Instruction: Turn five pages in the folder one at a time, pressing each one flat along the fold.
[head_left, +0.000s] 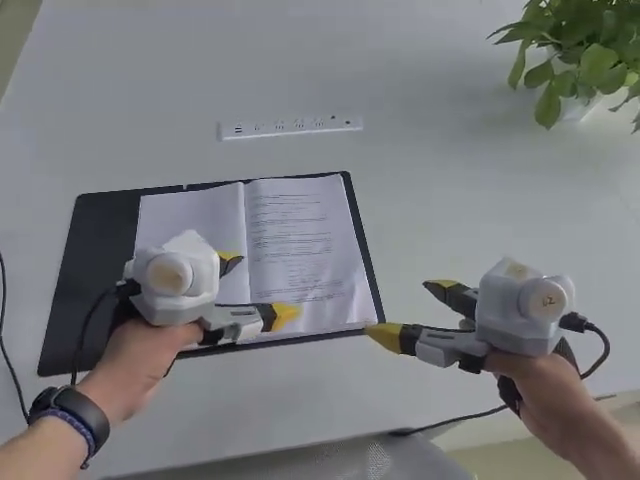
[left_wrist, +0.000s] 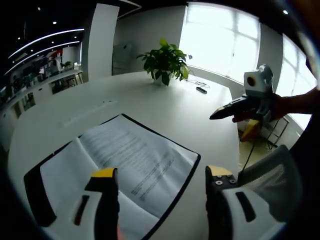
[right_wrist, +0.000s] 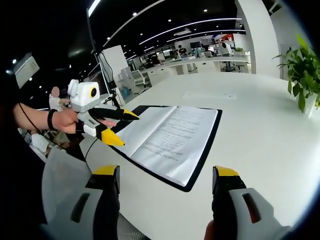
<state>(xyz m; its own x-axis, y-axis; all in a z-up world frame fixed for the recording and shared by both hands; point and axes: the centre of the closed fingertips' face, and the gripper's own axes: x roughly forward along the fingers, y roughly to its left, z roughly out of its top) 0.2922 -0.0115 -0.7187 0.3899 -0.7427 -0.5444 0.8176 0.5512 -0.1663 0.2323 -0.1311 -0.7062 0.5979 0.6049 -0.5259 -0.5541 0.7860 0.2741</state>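
A black folder (head_left: 90, 260) lies open on the white table, white printed pages (head_left: 300, 250) spread either side of the fold. My left gripper (head_left: 255, 290) hovers open over the folder's near edge, above the lower pages, holding nothing. In the left gripper view its yellow-tipped jaws stand wide above the pages (left_wrist: 130, 160). My right gripper (head_left: 410, 312) is open too, off the folder's right near corner, above bare table. In the right gripper view the folder (right_wrist: 175, 135) lies ahead and the left gripper (right_wrist: 117, 126) shows at the left.
A white power strip (head_left: 290, 126) lies on the table beyond the folder. A potted green plant (head_left: 585, 55) stands at the far right. Cables trail from both grippers near the table's front edge (head_left: 300, 445). A mesh chair back (left_wrist: 270, 175) stands close by.
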